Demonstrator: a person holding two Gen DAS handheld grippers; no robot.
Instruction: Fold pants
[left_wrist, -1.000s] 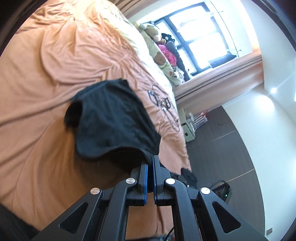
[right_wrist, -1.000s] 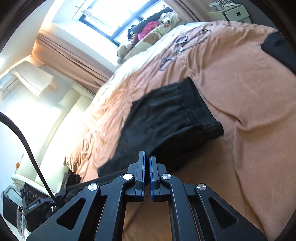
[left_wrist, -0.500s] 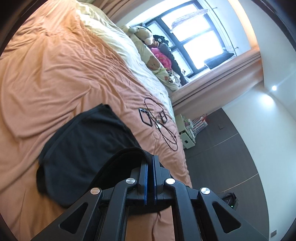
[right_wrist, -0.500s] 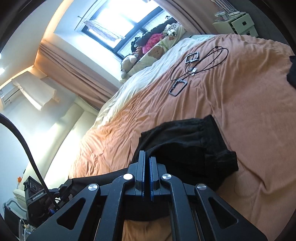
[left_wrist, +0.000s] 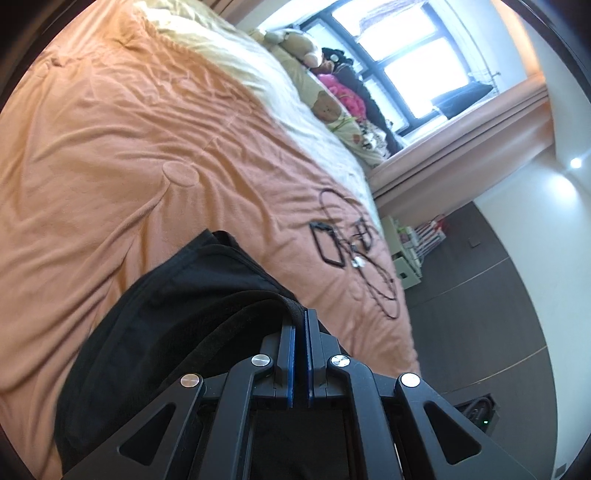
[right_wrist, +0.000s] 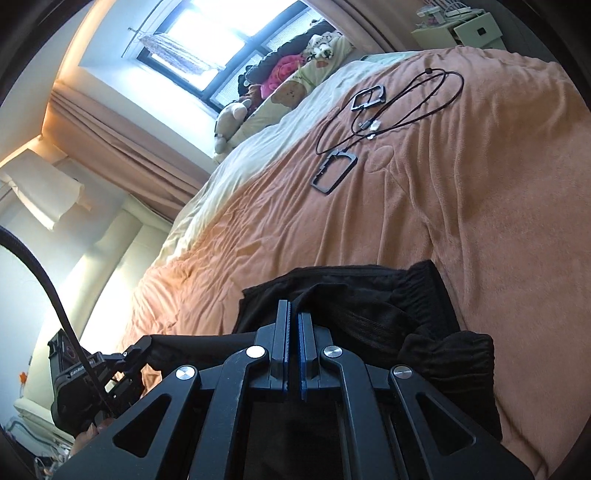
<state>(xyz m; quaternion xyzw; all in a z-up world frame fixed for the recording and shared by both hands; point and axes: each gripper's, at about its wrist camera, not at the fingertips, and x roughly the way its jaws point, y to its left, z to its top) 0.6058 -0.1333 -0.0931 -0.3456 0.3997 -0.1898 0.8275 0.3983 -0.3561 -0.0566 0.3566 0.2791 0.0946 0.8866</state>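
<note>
L tongs (left_wrist: 300, 325) + R tongs (right_wrist: 293, 321) both pinching black pants (left_wrist: 192, 295) edge. Keep hems level, lay flat on bed (left_wrist: 110, 147), avoid cable (right_wrist: 406, 107).

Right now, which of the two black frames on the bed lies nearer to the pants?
The larger frame, below the cable loop; the smaller frame lies beyond it.
</note>
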